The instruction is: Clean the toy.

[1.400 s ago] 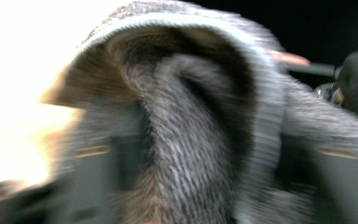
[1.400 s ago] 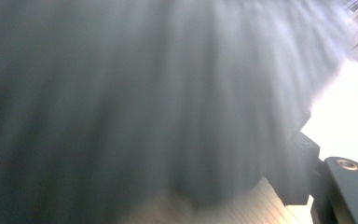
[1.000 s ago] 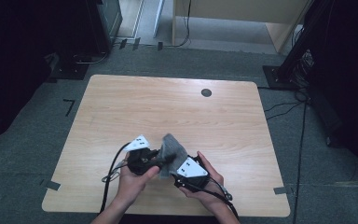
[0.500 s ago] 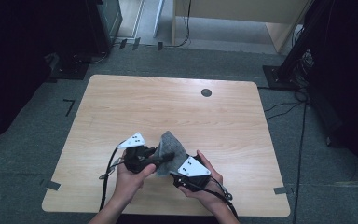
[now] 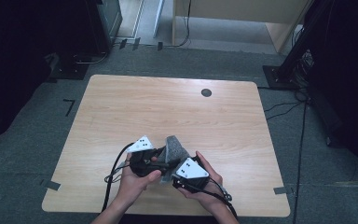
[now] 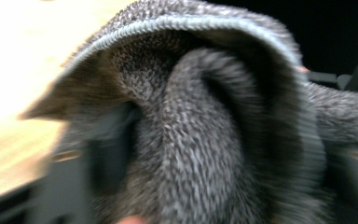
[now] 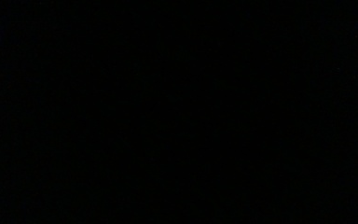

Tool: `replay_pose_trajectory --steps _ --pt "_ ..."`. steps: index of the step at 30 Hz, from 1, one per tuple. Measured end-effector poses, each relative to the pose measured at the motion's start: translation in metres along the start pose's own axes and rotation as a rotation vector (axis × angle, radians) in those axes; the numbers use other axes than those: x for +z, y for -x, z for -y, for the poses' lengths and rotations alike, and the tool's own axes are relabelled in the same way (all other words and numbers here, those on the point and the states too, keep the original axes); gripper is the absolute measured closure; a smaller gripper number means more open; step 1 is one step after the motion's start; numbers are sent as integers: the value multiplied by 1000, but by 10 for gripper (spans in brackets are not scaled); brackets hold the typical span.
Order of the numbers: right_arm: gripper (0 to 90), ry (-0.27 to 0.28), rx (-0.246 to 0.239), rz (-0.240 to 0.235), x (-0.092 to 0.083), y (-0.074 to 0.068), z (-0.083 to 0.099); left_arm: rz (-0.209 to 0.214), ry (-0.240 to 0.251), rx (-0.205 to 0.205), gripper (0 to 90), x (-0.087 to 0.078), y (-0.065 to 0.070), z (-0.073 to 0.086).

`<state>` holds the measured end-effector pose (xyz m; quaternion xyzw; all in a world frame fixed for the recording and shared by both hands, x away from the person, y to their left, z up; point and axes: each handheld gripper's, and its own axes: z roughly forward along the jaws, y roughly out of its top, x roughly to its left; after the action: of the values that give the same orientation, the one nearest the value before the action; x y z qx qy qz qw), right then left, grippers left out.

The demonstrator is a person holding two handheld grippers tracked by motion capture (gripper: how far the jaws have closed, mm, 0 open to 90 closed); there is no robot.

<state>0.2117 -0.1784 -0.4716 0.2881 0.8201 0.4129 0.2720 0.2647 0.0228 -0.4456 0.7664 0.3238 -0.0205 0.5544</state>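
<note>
- Table (image 5: 121,107): pale wood, a small dark round grommet (image 5: 206,92) near the far edge; I see strips of grey tape (image 5: 50,185) on the carpet by its near corners.
- Left gripper (image 5: 161,164): held in my left hand (image 5: 135,179) near the table's front edge, white plate on top, black cable (image 5: 113,175) trailing off toward the front-left. Its jaws have just been closing, and grey knit lies between them. In the left gripper view both jaws are blurred beside the cloth, so I cannot tell whether the pads press on it.
- Grey knit cloth (image 5: 175,148): bunched up between the two grippers, raised off the wood, a ribbed hem arching over its folds in the left gripper view (image 6: 205,116).
- Right gripper (image 5: 179,173): in my right hand (image 5: 205,186), just right of the cloth and touching it, white plate up. Its jaws are hidden under the fabric and its own view is black; finger state I cannot tell.
</note>
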Motion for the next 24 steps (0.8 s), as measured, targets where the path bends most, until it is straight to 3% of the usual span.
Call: replay_pose_trajectory --steps 1,2,5,6,8,9,10,12,14,16,17,18,19,20,21,22,23,24 --pt "344 0 0 0 0 0 0 -1 14 -10 540 -5 -2 -1" --pt "344 7 8 10 -1 3 1 10 32 -26 743 -12 -7 -4" --pt "344 20 21 5 -2 4 -1 33 36 -56 717 -15 -10 -5" --pt "344 24 9 14 -2 4 -2 40 19 -53 652 -11 -8 -5" --pt "344 34 17 3 -1 2 -2 34 -46 -47 320 3 -3 -3" --pt "344 30 12 0 -1 1 -2 41 -60 -44 225 7 -1 -1" --pt "344 23 -9 9 -1 -1 -2 25 -46 -25 225 6 1 0" --pt "344 10 -12 27 -1 -1 -1 -4 -2 -1 414 -3 1 -1" --pt "344 9 -1 30 -2 3 1 1 24 -22 707 -14 -4 -5" --pt "344 30 21 20 -4 5 0 7 37 -45 715 -17 -7 -6" --pt "344 31 18 22 -3 5 -1 11 37 -47 676 -16 -7 -5" --pt "345 35 11 24 -3 5 -2 17 21 -50 580 -11 -6 -5" --pt "344 42 16 10 -3 4 -2 33 -5 -56 405 -7 -5 -4" --pt "344 44 11 5 -3 3 -3 61 -34 -54 347 -2 -4 -3" --pt "344 37 -3 5 -2 1 -2 47 -46 -38 300 1 -2 -2" --pt "344 28 -18 12 -2 -1 -2 28 -44 -24 312 -1 0 -1" --pt "344 23 -24 17 -2 -2 -1 6 -21 -7 408 -4 1 -2" --pt "344 16 -24 23 -2 -1 0 -14 5 3 562 -10 1 -3"
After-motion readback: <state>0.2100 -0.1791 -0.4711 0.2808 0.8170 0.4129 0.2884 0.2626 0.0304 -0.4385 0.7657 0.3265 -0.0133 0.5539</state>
